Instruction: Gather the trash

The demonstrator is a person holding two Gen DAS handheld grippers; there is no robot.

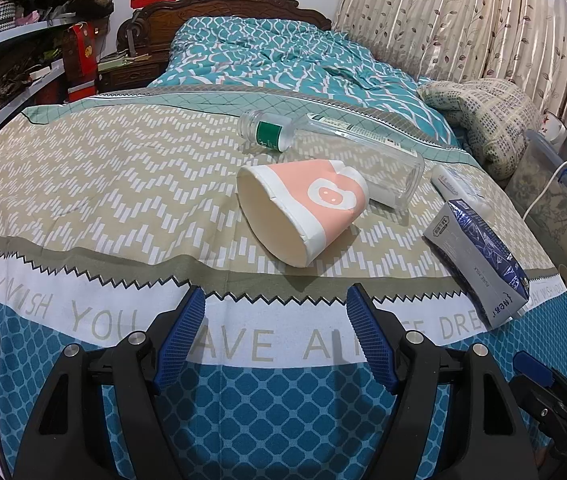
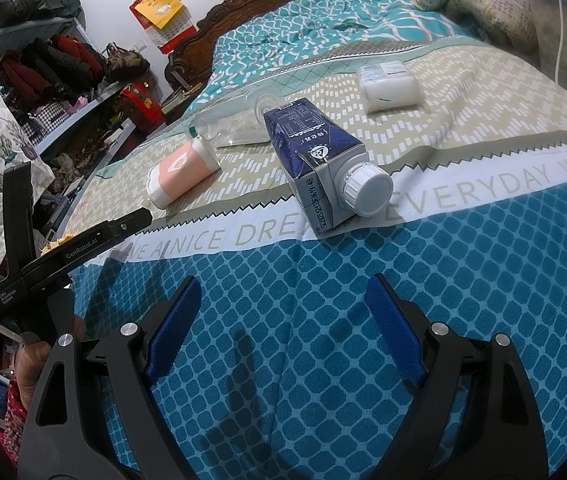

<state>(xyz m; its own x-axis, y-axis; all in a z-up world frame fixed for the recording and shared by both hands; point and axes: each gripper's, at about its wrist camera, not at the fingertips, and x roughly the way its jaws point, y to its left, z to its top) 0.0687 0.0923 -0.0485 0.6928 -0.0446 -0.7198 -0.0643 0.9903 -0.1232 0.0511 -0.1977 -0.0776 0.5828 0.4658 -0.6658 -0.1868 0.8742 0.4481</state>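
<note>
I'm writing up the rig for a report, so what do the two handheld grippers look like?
Both the left gripper and right gripper have black plastic frames, silver pivot bolts and ribbed blue finger pads. The left one's body carries white "GenRobot.AI" lettering.

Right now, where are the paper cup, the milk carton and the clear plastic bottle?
paper cup (image 1: 323, 196): left wrist view, pink side wall.
milk carton (image 2: 303, 140): right wrist view, blue upper face.
clear plastic bottle (image 1: 275, 134): left wrist view, green label.
</note>
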